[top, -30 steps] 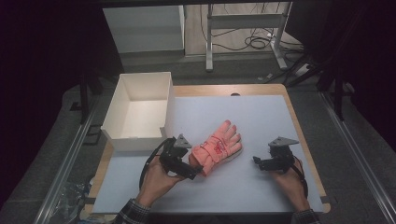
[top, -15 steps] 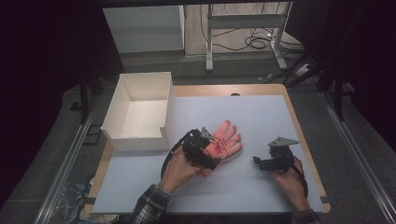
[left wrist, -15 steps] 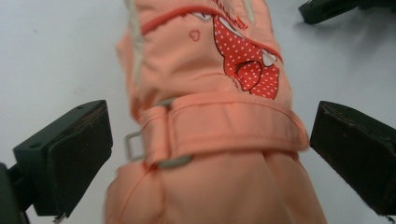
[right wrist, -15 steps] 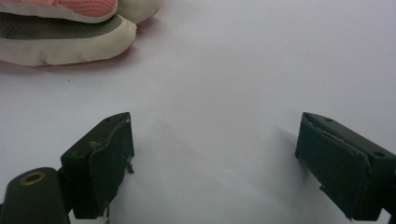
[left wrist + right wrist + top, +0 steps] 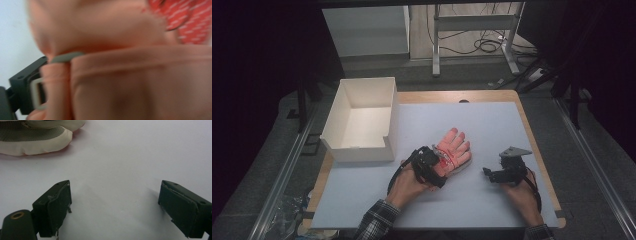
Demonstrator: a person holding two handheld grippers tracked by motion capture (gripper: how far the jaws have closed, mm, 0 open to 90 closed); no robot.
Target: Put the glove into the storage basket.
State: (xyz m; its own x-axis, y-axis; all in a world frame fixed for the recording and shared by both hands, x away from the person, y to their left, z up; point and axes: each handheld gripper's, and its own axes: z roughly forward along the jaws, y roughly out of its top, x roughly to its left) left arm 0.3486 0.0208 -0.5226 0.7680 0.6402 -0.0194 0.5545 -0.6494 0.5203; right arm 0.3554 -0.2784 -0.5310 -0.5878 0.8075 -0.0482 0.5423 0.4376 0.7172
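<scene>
A salmon-pink glove (image 5: 457,149) with a red patterned palm lies flat mid-table, its fingers pointing away from me. My left gripper (image 5: 432,165) sits over the glove's cuff. In the left gripper view the cuff (image 5: 130,82) fills the space ahead, one black finger (image 5: 23,82) stands far out at the left, and the other is hidden behind the fabric. My right gripper (image 5: 492,175) rests to the right of the glove, apart from it. Its jaws (image 5: 115,200) are spread wide over bare table, with the glove's edge (image 5: 32,142) ahead on the left.
A white open box (image 5: 362,150) stands at the table's left, close to the left hand. The pale mat (image 5: 492,120) covers the wooden tabletop. Table legs and cables lie on the floor beyond the far edge.
My left gripper has moved right, from beside the glove onto its cuff. The right gripper and the glove have stayed put.
</scene>
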